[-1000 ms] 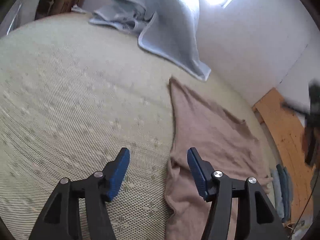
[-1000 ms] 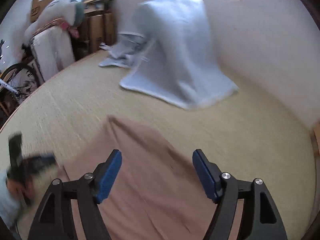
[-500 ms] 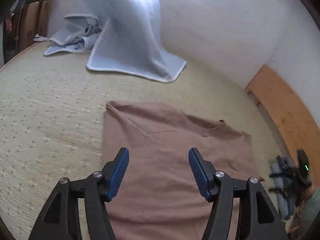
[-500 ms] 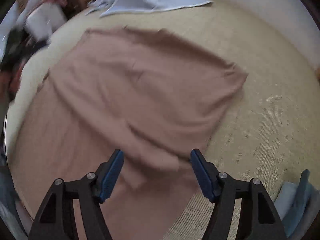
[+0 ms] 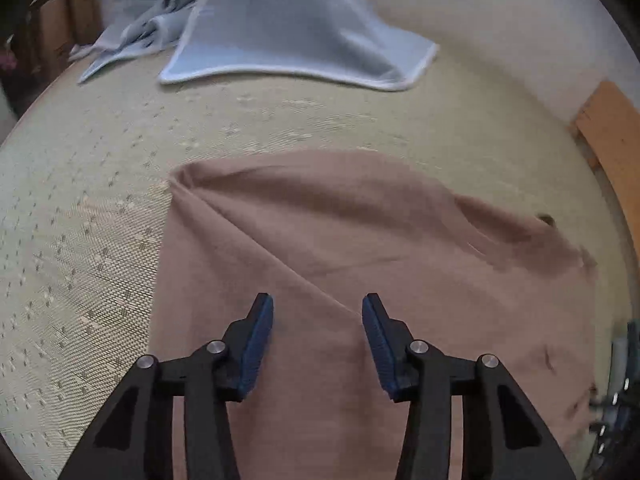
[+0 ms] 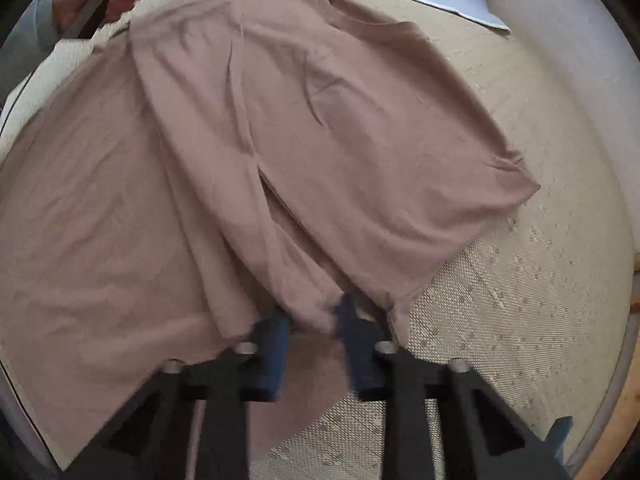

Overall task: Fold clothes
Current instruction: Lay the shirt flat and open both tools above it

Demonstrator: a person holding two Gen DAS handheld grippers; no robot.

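Note:
A brown T-shirt (image 5: 360, 240) lies spread on a woven straw mat (image 5: 80, 200), with creases running across it. My left gripper (image 5: 318, 308) hovers open over the shirt's near part, nothing between its fingers. In the right wrist view the shirt (image 6: 360, 120) shows its collar at the top and a sleeve at the right. A fold at its lower edge rises in a ridge into my right gripper (image 6: 312, 320), whose blurred blue pads are drawn close on the cloth. A hand (image 6: 100, 4) holds the left gripper at the shirt's far left corner.
A light blue blanket (image 5: 280, 32) is draped over something at the back of the mat, by the white wall. Cardboard boxes (image 5: 60, 28) stand at the far left. Wooden floor (image 5: 616, 140) borders the mat on the right. Bare mat (image 6: 520, 300) lies right of the shirt.
The right gripper dropped to the shirt's lower edge and its jaws narrowed onto a fold, lifting it. The left gripper moved closer over the shirt and stayed open.

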